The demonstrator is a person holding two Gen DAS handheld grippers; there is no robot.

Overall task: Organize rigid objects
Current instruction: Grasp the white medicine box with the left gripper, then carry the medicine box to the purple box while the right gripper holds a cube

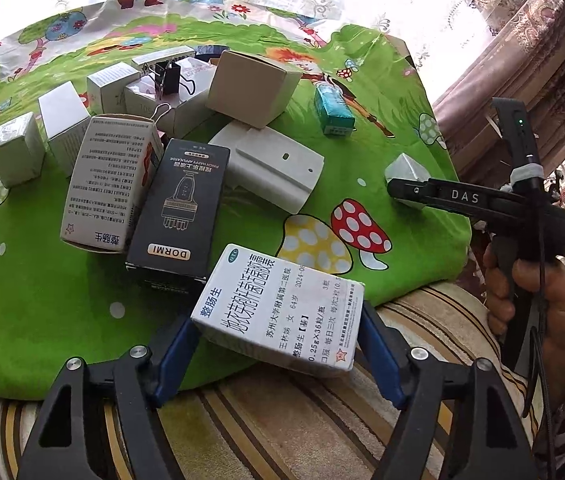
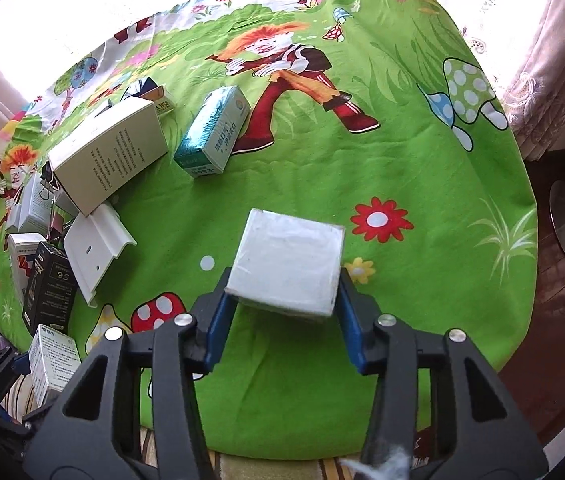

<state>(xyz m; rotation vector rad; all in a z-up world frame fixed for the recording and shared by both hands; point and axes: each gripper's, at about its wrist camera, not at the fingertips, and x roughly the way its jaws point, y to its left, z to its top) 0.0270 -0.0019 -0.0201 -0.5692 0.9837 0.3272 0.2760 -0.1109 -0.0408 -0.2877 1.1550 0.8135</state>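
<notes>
My left gripper (image 1: 278, 332) is shut on a white medicine box (image 1: 278, 308) with blue Chinese print, held above the near edge of the green cartoon cloth (image 1: 42, 300). That box also shows at the lower left of the right wrist view (image 2: 48, 364). My right gripper (image 2: 282, 300) is shut on a plain white cube box (image 2: 288, 262), held over the cloth. In the left wrist view the right gripper (image 1: 406, 192) shows at the right with the cube box (image 1: 404, 168) in its jaws.
Several boxes crowd the cloth's left side: a black DORMI box (image 1: 178, 208), a tall white text box (image 1: 106, 184), a white plastic housing (image 1: 274, 168), a beige carton (image 1: 250, 88), a teal box (image 1: 332, 110) and binder clips (image 1: 168, 76). A striped cushion (image 1: 282, 420) lies below.
</notes>
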